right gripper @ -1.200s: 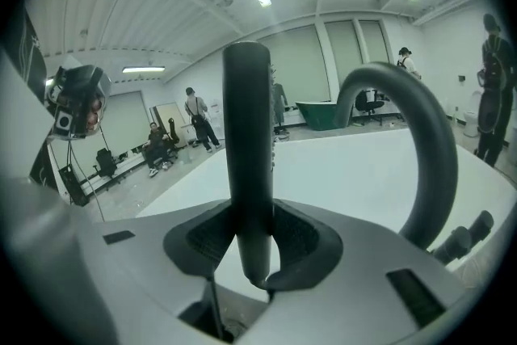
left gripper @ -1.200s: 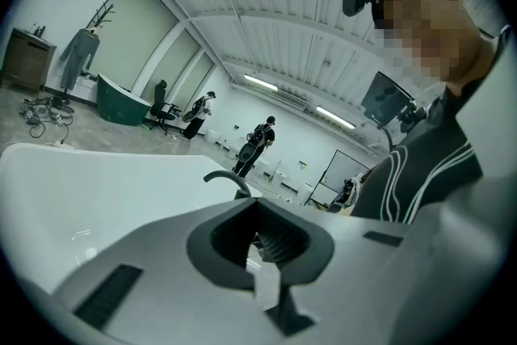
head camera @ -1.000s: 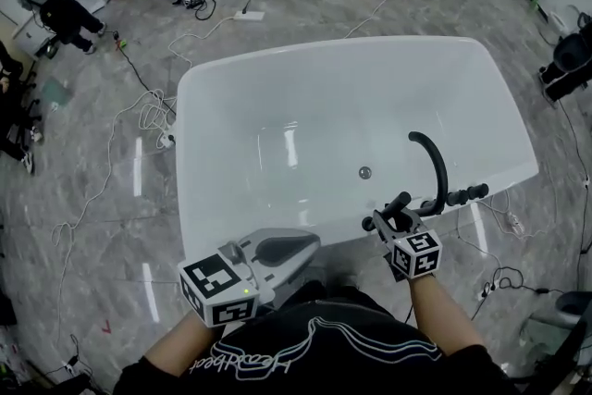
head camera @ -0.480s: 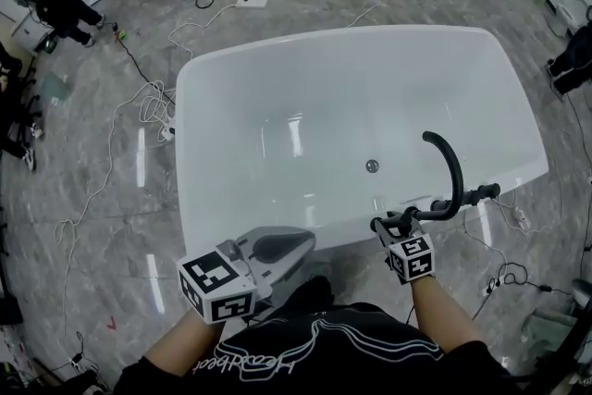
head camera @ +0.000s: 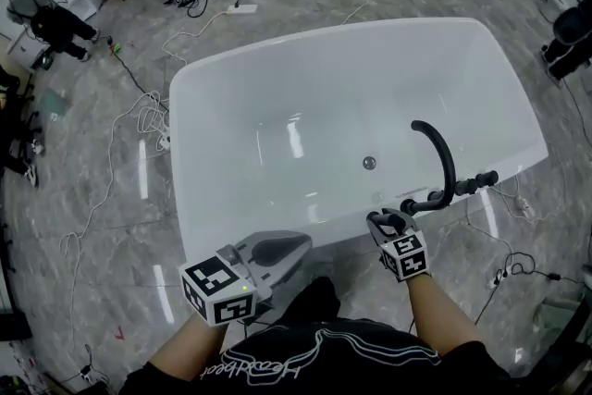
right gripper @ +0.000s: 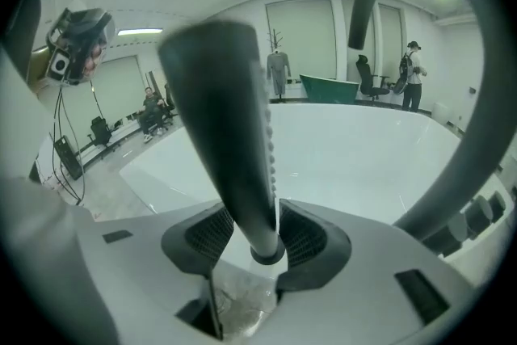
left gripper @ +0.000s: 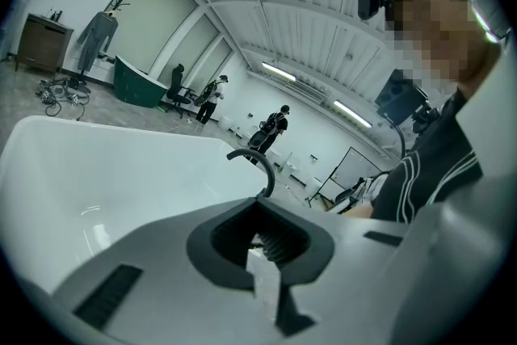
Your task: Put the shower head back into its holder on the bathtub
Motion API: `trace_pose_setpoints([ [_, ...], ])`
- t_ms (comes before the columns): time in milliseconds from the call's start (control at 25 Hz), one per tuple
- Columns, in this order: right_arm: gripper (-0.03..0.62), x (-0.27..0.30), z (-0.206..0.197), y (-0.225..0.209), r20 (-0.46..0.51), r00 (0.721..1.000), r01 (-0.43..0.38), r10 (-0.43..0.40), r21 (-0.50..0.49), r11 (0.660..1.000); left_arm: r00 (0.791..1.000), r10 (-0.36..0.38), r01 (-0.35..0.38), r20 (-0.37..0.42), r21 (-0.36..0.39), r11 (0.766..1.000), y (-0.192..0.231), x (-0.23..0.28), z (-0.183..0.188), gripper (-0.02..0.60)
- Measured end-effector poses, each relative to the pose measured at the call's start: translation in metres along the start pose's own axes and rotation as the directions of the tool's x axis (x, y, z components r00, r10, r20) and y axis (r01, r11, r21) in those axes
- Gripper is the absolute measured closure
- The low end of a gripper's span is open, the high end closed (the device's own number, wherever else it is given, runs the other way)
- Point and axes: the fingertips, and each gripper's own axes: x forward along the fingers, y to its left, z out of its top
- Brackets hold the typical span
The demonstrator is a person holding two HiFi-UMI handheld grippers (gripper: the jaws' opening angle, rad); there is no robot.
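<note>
The white bathtub (head camera: 277,51) fills the middle of the head view, with a black curved faucet (head camera: 439,153) on its near right rim. The black shower head (head camera: 421,202) stands at the rim beside the faucet. In the right gripper view its handle (right gripper: 230,133) rises between the jaws of my right gripper (right gripper: 250,242). Those jaws are opening, with a thin gap showing at the right pad. My right gripper (head camera: 387,219) is at the tub's near edge. My left gripper (head camera: 298,245) hangs shut and empty in front of the tub, left of the right one.
Cables (head camera: 139,116) trail over the grey marble floor left of the tub and more lie at the right (head camera: 518,268). People stand far off at the left (head camera: 46,18). The faucet's arch (right gripper: 485,93) curves close by the right gripper.
Both grippers have sunk a little. The right one has brought the shower head lower, to the rim beside the faucet, and its jaws have widened round the handle.
</note>
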Motion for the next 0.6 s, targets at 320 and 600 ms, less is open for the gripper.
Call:
trace_pose_setpoints([
  [320,0.385,-0.119,0.030,0.022,0.190,0.981,0.058,-0.027,-0.159,0.986,0.998,-0.055,0.054,0.011,0.088,0.995,-0.071,0.002,-0.025,0.577],
  [600,0.506,-0.317,0.037,0.148,0.332,0.906,-0.231,0.260,-0.127,0.965,0.988,-0.153,0.144,0.026,0.208,0.968,-0.206,-0.021,-0.067,0.577],
])
